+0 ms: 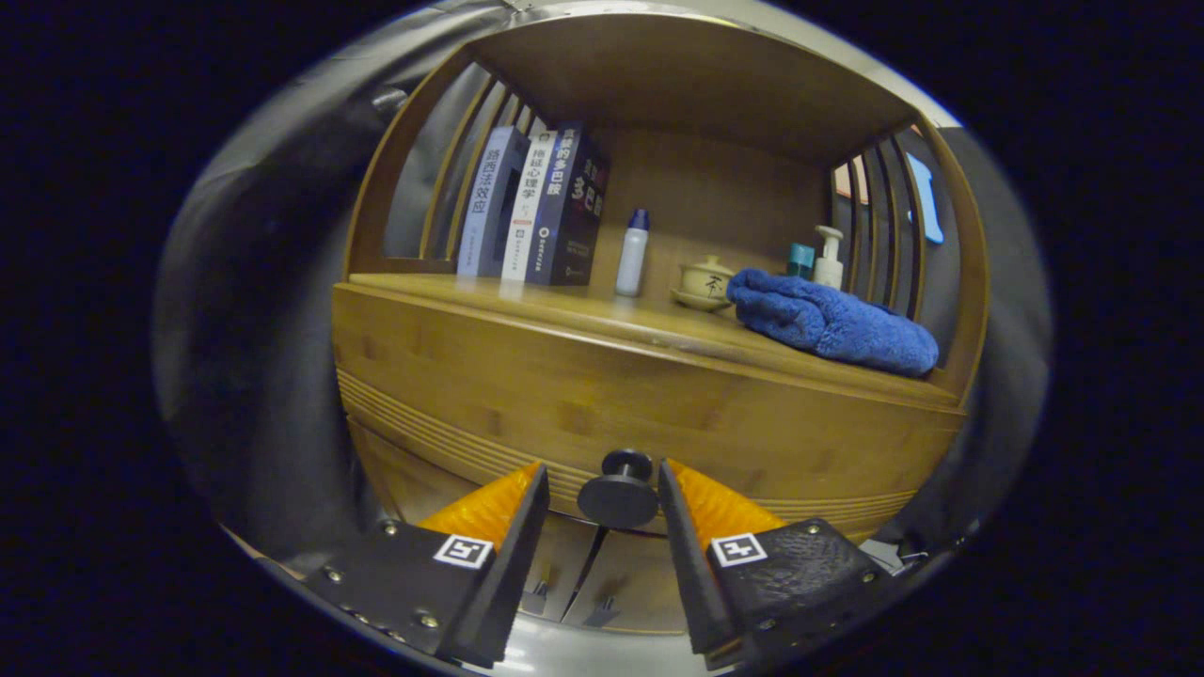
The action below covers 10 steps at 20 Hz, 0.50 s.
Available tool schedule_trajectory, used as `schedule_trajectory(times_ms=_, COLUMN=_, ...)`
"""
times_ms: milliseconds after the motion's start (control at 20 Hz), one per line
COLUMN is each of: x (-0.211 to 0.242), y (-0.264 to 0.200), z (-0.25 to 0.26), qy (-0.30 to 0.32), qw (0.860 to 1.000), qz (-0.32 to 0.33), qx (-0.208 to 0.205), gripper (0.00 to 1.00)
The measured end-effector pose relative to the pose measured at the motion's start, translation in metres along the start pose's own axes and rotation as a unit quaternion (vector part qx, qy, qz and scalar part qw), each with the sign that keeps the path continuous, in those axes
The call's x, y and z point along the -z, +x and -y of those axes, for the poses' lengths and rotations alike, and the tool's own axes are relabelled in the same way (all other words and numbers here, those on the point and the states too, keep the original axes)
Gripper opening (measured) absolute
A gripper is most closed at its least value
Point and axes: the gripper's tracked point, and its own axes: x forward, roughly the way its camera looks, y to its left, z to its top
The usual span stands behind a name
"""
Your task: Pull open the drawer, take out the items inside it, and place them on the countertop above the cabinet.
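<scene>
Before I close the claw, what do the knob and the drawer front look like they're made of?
The knob looks like dark metal or hard plastic with a matte finish and faint sheen; I cannot tell which. The drawer front looks like bamboo or light wood, with visible grain and a smooth satin finish. The claw is open, one finger either side of the knob.

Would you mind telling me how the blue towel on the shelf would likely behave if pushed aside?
The blue towel looks soft and bunched, so it would probably drag and crumple. It lies close to the lidded teacup, which might get nudged. The claw is open around the drawer knob.
</scene>
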Motion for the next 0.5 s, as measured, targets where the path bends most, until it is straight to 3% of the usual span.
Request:
schedule_trajectory(times_ms=50, x=0.004, y=-0.005, z=0.010, qy=0.003, qw=1.000, qz=-0.008, qx=0.024, gripper=0.64)
schedule_trajectory(times_ms=250, x=0.001, y=-0.005, z=0.009, qy=0.048, qw=0.998, qz=0.001, qx=0.034, gripper=0.42)
schedule_trajectory(times_ms=500, x=0.003, y=-0.006, z=0.008, qy=0.056, qw=0.997, qz=-0.008, qx=0.046, gripper=0.32)
